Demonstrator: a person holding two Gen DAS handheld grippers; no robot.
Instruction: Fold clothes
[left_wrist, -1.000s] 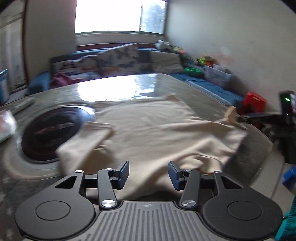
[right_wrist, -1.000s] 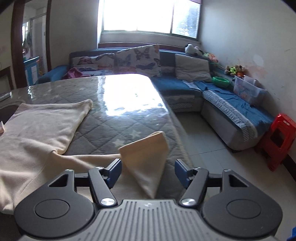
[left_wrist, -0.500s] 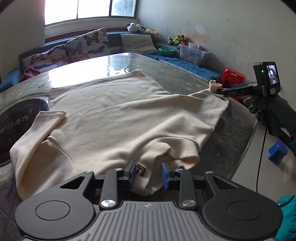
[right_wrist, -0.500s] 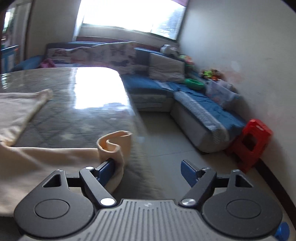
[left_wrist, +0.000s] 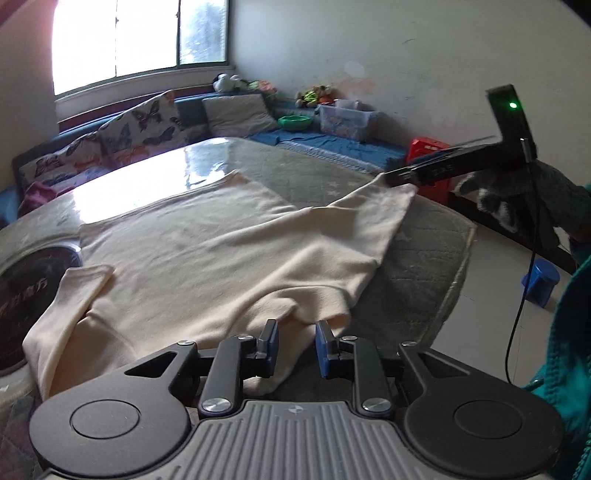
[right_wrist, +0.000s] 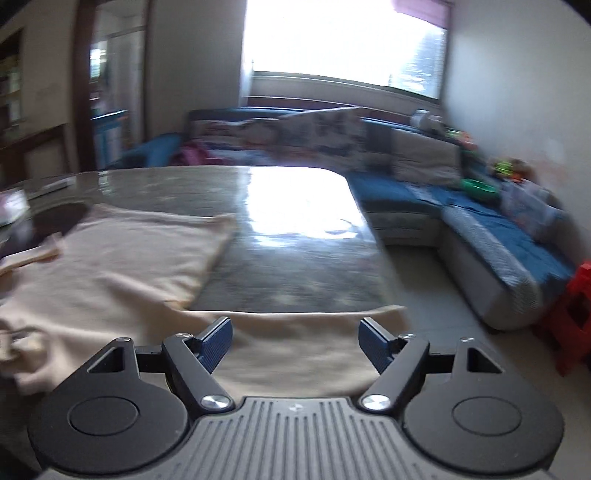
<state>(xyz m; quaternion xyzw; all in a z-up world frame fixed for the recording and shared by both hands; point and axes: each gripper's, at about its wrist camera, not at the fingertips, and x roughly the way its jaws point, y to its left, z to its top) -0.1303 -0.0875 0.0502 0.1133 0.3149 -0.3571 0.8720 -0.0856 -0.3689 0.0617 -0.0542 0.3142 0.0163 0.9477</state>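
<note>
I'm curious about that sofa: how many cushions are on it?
3 that I can make out: two butterfly-print cushions along the sofa back, and a plain grey cushion in the corner. Others may be hidden.

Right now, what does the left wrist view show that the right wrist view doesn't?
Only the left wrist view shows the right hand-held gripper at the sleeve tip, the gloved hand, the blue stool, and the left hand-held gripper straddling the shirt's near edge. Only the right wrist view shows the doorway and its own jaws wide open above the sleeve. Both show the cream shirt, table, sofa and window.
</note>
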